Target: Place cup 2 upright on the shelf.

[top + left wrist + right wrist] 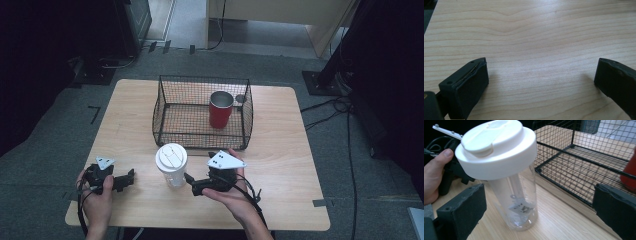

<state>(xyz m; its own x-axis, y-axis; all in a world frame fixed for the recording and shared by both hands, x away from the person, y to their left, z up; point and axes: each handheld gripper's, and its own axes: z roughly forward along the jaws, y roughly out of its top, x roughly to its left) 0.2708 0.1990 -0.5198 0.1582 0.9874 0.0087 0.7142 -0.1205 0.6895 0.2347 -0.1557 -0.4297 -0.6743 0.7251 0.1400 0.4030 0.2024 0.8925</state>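
On the counter, near edge: a clear shaker bottle (171, 166) with a white lid (496, 147) stands upright between the two grippers, just in front of the wire basket (162, 100).
Bottle axis: vertical; the lid is on top and closed, the clear body looks empty, with a small label low on the side.
Right gripper (196, 186): it is held in the person's right hand, just beside the bottle, and points toward it from the right side. Its jaws stand wide apart and hold nothing; in the right gripper view the bottle stands between them but a little ahead, nearer to the jaw at the left of that view.
Left gripper (131, 176): it rests low over the counter at the left of the bottle, a little farther from it. The jaws are also wide, with bare wood between them in the left gripper view.
Nearer hand: the right one, by judgement, so the grasp probably belongs to it.
Key relation: the bottle is ahead of the right gripper, so a short push forward should bring the jaws around the clear body below the lid.
Basket contents: one red cup (220, 110), upright, at the right rear part; the rest of the basket floor is free.
Risk: the bottle is tall and light, so a touch from one jaw could tip it.
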